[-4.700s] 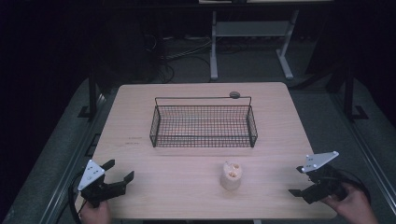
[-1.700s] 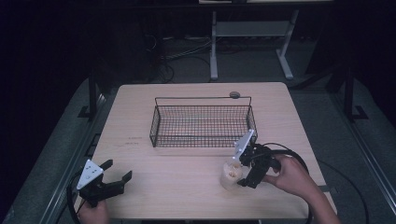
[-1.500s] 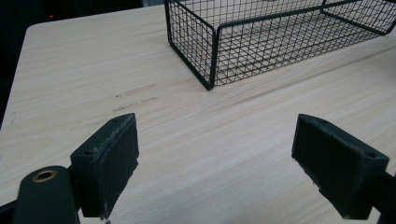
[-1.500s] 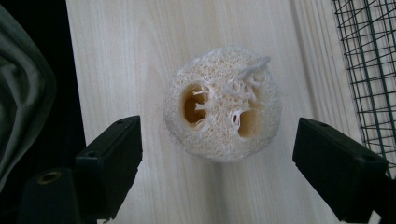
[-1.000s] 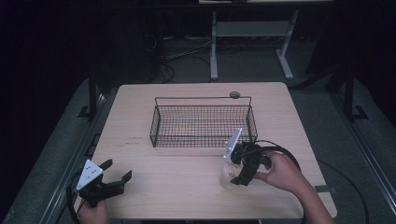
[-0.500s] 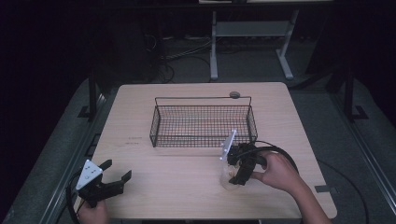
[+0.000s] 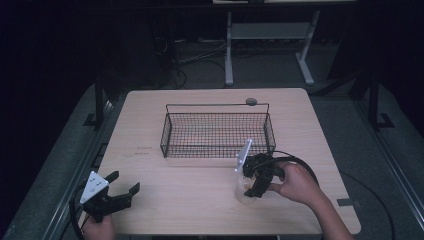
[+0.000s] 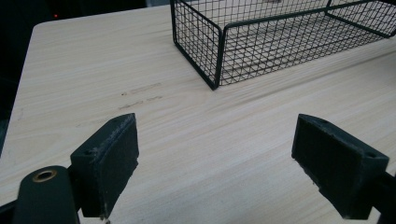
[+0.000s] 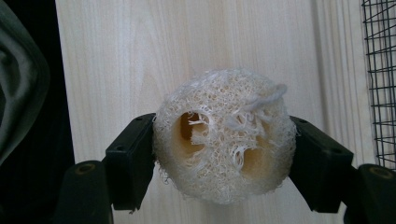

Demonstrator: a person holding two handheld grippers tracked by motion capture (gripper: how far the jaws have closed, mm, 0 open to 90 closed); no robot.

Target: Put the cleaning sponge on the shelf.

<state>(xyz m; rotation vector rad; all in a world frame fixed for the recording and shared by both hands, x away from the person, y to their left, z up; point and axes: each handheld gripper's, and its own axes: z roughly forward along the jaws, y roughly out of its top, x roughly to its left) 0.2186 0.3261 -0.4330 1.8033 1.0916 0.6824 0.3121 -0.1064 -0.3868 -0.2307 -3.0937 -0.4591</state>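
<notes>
Hidden: loofah (image 7: 244, 186) mostly behind right gripper (image 7: 254, 183) | Cut off: wire basket (image 9: 380, 79) beyond right jaw | Too small: round object (image 7: 251, 101) past basket, unidentifiable

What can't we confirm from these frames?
- Underside of the loofah, right gripper view: hidden by its own bulk, so whether it is off the table cannot be told.
- Loofah in the high view: mostly covered by the right gripper and the hand.
- Small round object behind the wire basket, high view: too small to identify.
- Basket's far end, left gripper view: cut off by the frame edge.
</notes>
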